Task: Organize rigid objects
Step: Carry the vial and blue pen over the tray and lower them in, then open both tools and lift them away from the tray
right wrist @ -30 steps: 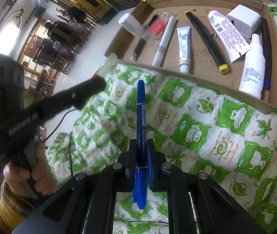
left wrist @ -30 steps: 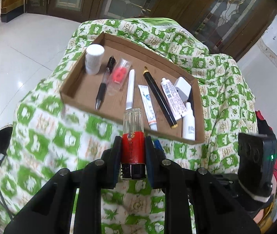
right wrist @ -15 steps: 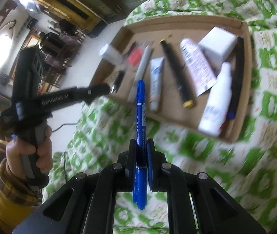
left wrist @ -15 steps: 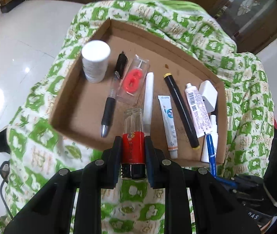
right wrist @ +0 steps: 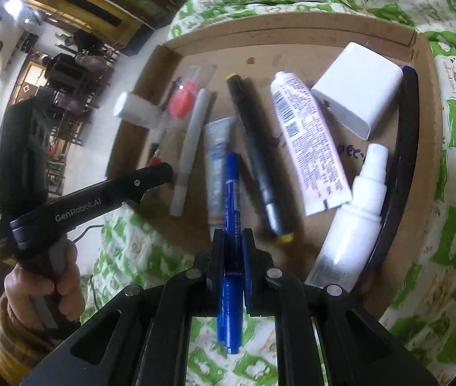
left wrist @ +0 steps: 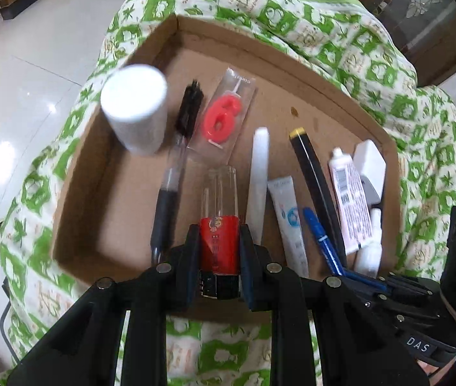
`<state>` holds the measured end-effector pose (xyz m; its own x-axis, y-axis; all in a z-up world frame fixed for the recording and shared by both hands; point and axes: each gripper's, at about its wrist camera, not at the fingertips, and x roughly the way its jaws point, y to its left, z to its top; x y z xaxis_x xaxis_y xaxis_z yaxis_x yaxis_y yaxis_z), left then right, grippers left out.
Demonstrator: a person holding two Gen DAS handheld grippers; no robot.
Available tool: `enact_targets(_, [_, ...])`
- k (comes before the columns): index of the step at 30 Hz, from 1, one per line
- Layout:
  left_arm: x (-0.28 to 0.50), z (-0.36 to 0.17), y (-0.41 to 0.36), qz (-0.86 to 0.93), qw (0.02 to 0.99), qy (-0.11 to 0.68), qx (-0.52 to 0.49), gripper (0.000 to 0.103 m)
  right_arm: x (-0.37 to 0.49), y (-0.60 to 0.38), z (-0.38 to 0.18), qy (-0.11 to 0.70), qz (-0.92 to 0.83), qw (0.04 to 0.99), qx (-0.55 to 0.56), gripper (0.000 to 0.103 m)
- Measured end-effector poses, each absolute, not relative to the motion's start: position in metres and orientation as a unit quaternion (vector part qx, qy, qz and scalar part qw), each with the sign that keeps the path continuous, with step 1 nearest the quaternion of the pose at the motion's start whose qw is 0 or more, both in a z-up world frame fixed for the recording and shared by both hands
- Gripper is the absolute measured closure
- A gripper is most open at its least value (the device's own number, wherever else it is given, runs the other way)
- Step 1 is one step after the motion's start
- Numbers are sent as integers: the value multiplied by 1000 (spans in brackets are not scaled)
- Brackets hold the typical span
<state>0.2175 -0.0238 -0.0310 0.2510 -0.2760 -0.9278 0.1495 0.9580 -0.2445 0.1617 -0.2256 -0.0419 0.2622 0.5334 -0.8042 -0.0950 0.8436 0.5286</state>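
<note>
My left gripper (left wrist: 219, 244) is shut on a red lighter with a clear top (left wrist: 219, 225) and holds it over the near edge of a shallow cardboard tray (left wrist: 76, 173), between a black pen (left wrist: 166, 206) and a white stick (left wrist: 257, 186). My right gripper (right wrist: 232, 251) is shut on a blue pen (right wrist: 231, 199), its tip over a small tube (right wrist: 216, 164) in the tray (right wrist: 420, 148). The blue pen also shows in the left wrist view (left wrist: 322, 241).
The tray holds a white cylinder (left wrist: 134, 109), a red number candle (left wrist: 221, 117), a black marker (right wrist: 255, 154), a pink-white tube (right wrist: 308, 144), a white box (right wrist: 356, 90) and a spray bottle (right wrist: 353, 218). It lies on a green-patterned cloth (left wrist: 340, 35). The left gripper (right wrist: 99, 206) shows at left.
Both grippers have moved forward toward the tray with their objects. The lighter and the blue pen are now over the tray's near part.
</note>
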Motion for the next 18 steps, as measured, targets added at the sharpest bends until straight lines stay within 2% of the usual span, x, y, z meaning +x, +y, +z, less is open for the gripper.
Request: enact_targets(18, [218,-26,-33,-124,820,558,-7,83,174,-222,-39,523,165,822,153,94])
